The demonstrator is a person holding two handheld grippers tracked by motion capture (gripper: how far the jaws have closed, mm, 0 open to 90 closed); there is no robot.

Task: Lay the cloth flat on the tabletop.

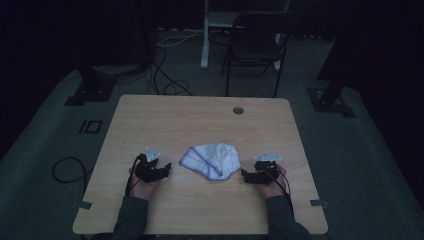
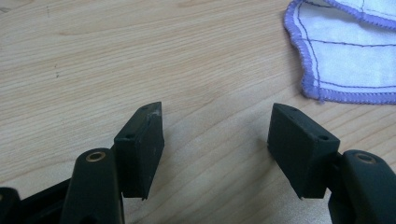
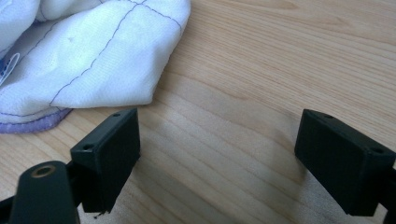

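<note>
Two grippers rest on the table (image 1: 150,115), jaws spread and empty: the left gripper (image 2: 217,135) sits left of the folded white cloth (image 1: 212,160) (purple-edged), and the right gripper (image 3: 217,149) just right of it, neither touching.

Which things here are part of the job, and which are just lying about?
In the job:
- white cloth with purple hem, crumpled on the table
- left gripper, open, beside it
- right gripper, open, beside it

Lying about:
- black chair
- floor cables
- grommet in the tabletop
</note>
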